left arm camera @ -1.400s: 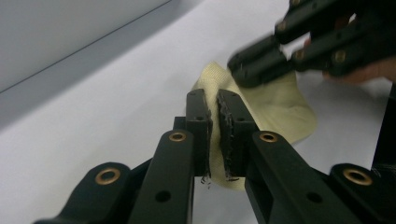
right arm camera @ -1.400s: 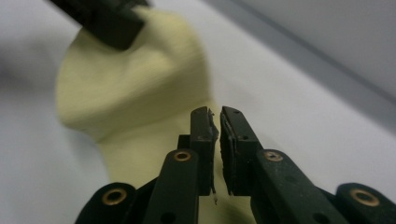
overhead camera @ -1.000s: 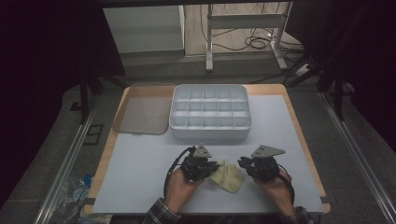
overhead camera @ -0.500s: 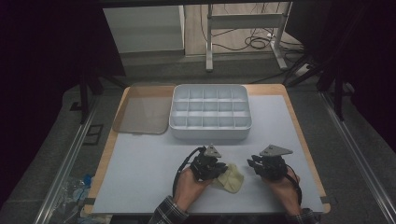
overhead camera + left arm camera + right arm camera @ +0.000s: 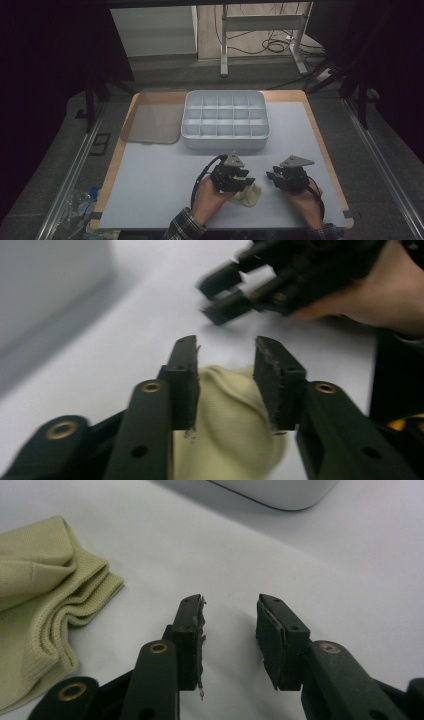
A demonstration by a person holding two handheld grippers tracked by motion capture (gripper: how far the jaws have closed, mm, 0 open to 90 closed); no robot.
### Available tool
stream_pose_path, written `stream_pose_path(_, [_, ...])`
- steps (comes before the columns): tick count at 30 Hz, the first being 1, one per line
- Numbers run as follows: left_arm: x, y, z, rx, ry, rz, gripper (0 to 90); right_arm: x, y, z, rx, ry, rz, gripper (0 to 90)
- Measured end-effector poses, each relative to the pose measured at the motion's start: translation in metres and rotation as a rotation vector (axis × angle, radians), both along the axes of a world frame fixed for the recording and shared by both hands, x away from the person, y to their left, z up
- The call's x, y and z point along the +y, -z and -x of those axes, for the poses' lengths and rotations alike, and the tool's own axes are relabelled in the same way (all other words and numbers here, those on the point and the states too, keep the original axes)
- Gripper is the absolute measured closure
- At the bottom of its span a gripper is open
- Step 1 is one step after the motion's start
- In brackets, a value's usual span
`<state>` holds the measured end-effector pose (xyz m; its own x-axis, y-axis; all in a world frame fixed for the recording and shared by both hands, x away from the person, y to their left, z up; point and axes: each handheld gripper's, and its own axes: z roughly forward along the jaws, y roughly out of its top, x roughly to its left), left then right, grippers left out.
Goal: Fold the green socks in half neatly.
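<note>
**Both tools released, sock loose**

Left tool has just been opening, jaws astride the folded sock without pressing it. Right tool, also just opening, holds nothing; sock lies to its left. Risk: lifting snags fabric, undoing the fold.

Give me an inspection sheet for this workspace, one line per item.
Surface: white table top on a wooden board, flat, no spills seen.
Job's things: folded pale yellow cloth lying near the front edge.
Clutter: grey compartment tray, compartments look bare; translucent lid flat beside it.
Grippers: left gripper jaws have just been opening, cloth between them, pads not pressing; right gripper jaws have just been opening, nothing between them, cloth off to its side.
Cables: black cable looping from the left gripper; loose cables on the floor behind.
Surroundings: dark room, metal frame behind the table.
</note>
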<state>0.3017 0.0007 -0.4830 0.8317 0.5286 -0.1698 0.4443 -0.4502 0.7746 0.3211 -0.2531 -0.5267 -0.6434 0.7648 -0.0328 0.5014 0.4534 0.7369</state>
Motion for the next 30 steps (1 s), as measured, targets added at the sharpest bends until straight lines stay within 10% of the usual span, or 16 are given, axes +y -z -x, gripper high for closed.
stream_pose_path(14, [0.001,0.039,-0.008,0.030,-0.088,-0.079,11.2,-0.001,0.002,0.000,0.006,-0.021,-0.022,55.8])
stream_pose_path(30, [-0.014,0.054,-0.004,-0.046,-0.118,-0.184,2.8,-0.001,0.003,0.000,0.008,-0.040,-0.020,50.5])
